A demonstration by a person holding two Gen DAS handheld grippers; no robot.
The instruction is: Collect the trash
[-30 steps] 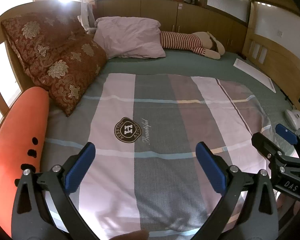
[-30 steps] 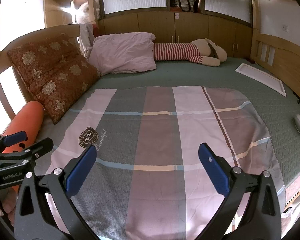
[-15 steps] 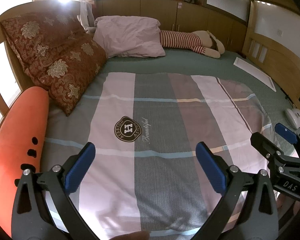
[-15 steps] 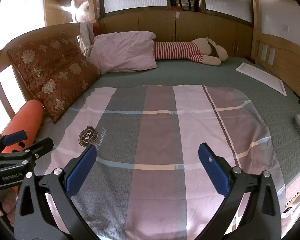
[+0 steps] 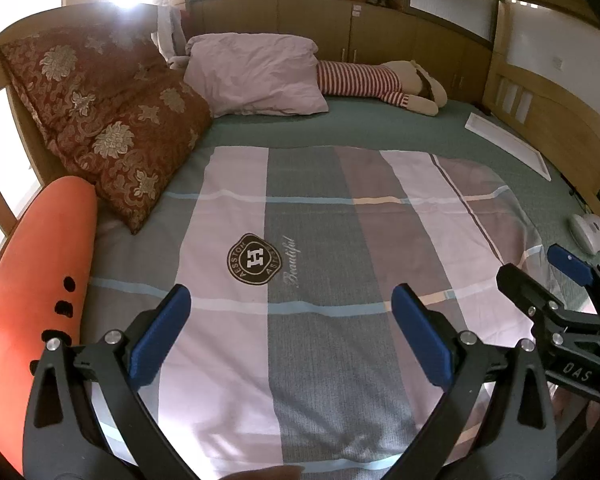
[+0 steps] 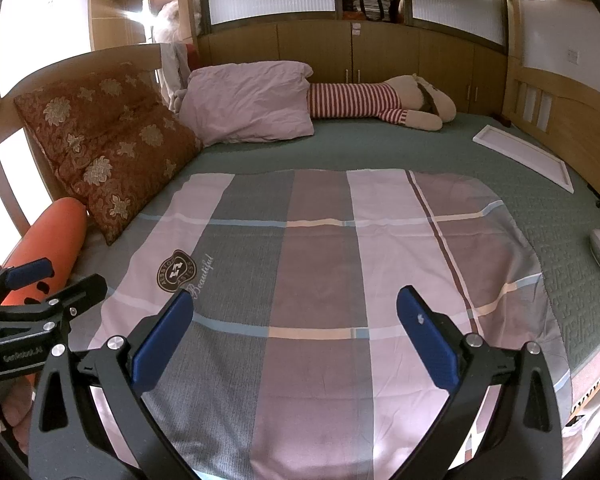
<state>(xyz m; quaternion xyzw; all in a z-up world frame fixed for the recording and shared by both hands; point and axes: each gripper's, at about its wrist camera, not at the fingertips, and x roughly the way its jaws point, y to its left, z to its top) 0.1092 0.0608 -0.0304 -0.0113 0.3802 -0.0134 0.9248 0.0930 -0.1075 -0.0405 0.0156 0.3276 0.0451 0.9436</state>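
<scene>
Well, both tongs, left [image 5: 286, 330] and right [image 6: 294, 334], hover released over the plaid blanket [image 6: 340, 264].

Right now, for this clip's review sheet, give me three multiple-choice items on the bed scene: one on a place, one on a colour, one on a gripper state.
1. Where does the striped plush toy lie?
A. At the far end of the bed, beside the pink pillow
B. On the plaid quilt
C. On the orange bolster

2. What colour are the pads on the gripper fingers?
A. Red
B. Blue
C. White

3. How does the left gripper stand?
A. Shut on a wrapper
B. Shut on nothing
C. Open, holding nothing

Answers:
1 A: the toy stretches along the cabinets, touching the pillow's right side.
2 B: all the pads in both views are blue.
3 C: its fingers stand wide apart with only quilt between them; the right gripper looks the same.
</scene>
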